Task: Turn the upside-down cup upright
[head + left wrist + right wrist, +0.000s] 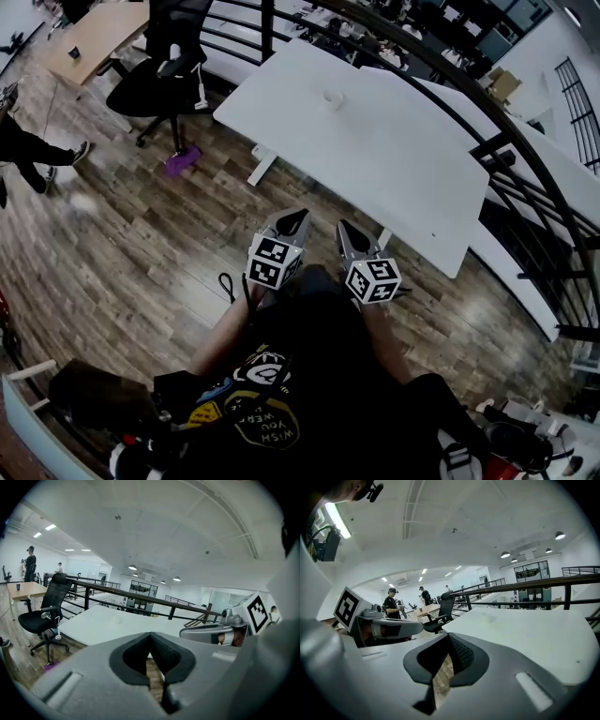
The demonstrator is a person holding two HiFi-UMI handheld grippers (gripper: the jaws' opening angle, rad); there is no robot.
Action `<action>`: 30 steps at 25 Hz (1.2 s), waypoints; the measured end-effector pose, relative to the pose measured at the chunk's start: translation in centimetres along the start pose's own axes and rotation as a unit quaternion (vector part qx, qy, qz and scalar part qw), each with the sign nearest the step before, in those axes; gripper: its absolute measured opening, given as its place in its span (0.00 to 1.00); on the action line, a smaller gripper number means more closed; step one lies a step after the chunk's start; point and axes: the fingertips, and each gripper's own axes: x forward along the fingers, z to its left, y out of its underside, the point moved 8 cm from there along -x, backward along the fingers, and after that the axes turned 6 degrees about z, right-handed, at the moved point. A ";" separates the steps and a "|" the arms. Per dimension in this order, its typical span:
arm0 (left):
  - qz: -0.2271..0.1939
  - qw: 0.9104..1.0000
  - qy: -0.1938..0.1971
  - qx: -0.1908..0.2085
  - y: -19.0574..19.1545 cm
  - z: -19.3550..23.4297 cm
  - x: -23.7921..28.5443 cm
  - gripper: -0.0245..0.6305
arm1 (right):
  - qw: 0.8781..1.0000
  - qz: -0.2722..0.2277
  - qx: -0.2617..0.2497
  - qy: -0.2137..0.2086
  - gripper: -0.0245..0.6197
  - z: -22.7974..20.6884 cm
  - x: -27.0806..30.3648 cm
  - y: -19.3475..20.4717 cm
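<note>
Cup [332, 97], small and pale, stands alone on the white tabletop [412, 178], toward its far side and well away from me. In the left gripper view it is a tiny pale bump [116, 619] on the white surface, and it is just as small in the right gripper view [487, 617]. At this size I cannot tell whether its mouth faces up or down, so I cannot say whether it is already upright.

Both tools are close to my body, over the wooden floor [141, 234] and short of the tabletop's near edge. The left hand-held gripper [296, 219] is clenched: its dark pads meet at the tip, with nothing between them except a sliver of floor seen through the gap behind. The right hand-held gripper [344, 229] is the same, pads together and empty. Each gripper view confirms this for its own tool, left [150, 635] and right [449, 637].

My judgement is that this fits two stages. Either the cup is mouth-down and waiting to be reached, or it has been set upright and the tools are back at rest. In both cases neither tool is near or touching the cup.

A black office chair [155, 84] stands off the tabletop's left end, and a dark railing [525, 159] runs along its far side.
</note>
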 end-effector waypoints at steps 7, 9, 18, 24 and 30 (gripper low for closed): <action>-0.001 1.000 0.006 -0.002 -1.5 1.2 3.3 0.04 | 1.000 0.003 0.009 0.005 0.04 -2.7 2.1 -1.0; -0.004 1.000 0.015 0.001 -2.1 1.7 5.0 0.04 | 1.000 0.000 0.009 0.005 0.04 -4.0 2.9 -1.8; 0.031 0.999 0.016 -0.006 -5.2 5.6 14.0 0.04 | 0.999 -0.007 0.005 -0.038 0.04 -11.1 9.1 -6.2; 0.046 0.999 0.010 -0.020 -6.1 7.0 17.8 0.04 | 0.997 0.024 0.020 -0.070 0.04 -14.3 12.3 -6.5; 0.071 0.997 0.018 -0.034 -6.4 9.6 21.2 0.04 | 0.995 0.047 0.049 -0.077 0.04 -16.7 16.5 -7.2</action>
